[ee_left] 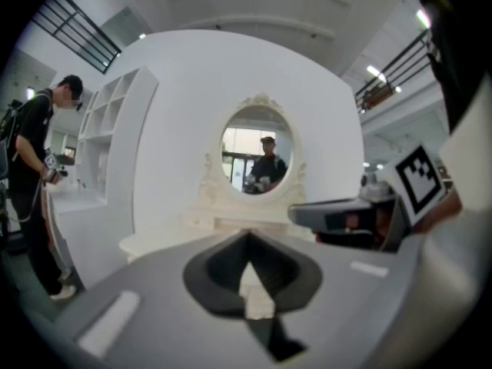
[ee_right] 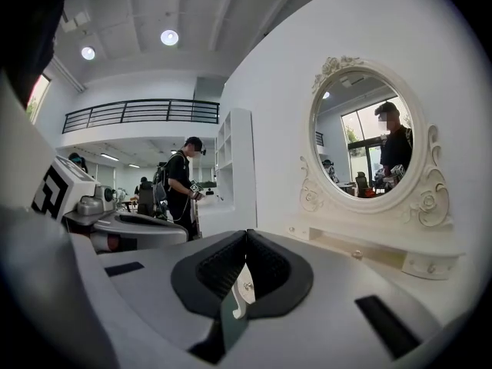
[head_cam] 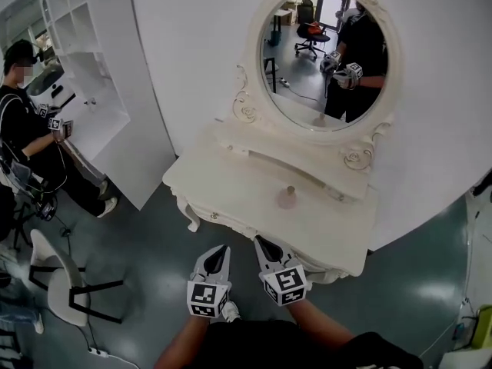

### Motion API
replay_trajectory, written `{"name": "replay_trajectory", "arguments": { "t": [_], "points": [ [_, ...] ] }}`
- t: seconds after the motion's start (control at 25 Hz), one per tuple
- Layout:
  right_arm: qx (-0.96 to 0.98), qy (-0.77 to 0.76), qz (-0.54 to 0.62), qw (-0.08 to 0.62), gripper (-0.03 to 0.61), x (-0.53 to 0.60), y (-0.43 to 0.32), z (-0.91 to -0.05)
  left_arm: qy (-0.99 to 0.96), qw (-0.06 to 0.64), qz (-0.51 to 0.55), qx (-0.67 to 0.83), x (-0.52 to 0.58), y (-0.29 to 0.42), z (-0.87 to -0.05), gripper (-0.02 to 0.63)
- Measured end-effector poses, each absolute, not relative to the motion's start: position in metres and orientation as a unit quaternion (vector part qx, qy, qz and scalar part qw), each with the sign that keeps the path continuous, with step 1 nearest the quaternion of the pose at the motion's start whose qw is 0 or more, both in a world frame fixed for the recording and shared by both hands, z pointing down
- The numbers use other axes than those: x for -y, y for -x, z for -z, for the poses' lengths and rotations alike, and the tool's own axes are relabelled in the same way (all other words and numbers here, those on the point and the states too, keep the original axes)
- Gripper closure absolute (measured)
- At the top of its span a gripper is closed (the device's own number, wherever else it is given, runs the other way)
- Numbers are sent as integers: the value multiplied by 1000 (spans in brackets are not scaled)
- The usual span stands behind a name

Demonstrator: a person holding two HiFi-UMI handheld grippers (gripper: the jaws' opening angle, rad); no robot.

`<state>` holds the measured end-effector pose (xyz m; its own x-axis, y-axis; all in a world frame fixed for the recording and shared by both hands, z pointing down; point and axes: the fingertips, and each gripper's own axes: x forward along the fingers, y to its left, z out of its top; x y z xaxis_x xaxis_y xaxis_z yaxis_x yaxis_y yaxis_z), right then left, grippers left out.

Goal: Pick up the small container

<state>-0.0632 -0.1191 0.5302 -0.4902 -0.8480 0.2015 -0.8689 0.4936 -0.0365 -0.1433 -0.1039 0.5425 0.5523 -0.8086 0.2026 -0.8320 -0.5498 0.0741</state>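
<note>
The left tongs (head_cam: 221, 254) and right tongs (head_cam: 265, 247) are closed and empty. The small pink container (head_cam: 287, 198) stands apart on the white worktop (head_cam: 223, 179).

small container (head_cam: 287, 198) — details too small | bystander (head_cam: 23, 125) — cut at left edge

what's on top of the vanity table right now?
Only the small pink container shows on the vanity table, before the mirror. The right gripper hides part of its front edge.

Your head camera looks steeply down; cameras on your left gripper (head_cam: 221, 252) and right gripper (head_cam: 263, 243) share the dressing table (head_cam: 231, 183) at 12 o'clock.
</note>
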Motion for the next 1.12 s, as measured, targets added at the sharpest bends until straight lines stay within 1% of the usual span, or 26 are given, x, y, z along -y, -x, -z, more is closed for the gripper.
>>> {"name": "replay_trajectory", "arguments": {
  "t": [0.4, 0.56, 0.88, 1.12],
  "points": [
    [835, -542, -62, 77, 572, 145, 75, -530, -895, 63, -71, 435, 139, 168, -538, 606],
    [834, -541, -65, 89, 572, 151, 76, -539, -895, 70, -73, 435, 155, 172, -544, 606],
    [815, -569, -62, 86, 572, 185, 34, -537, -907, 62, -71, 410, 201, 140, -543, 607],
    [803, -587, -61, 80, 572, 228, 3, -538, -911, 53, -76, 401, 256, 118, -543, 606]
  ]
}}
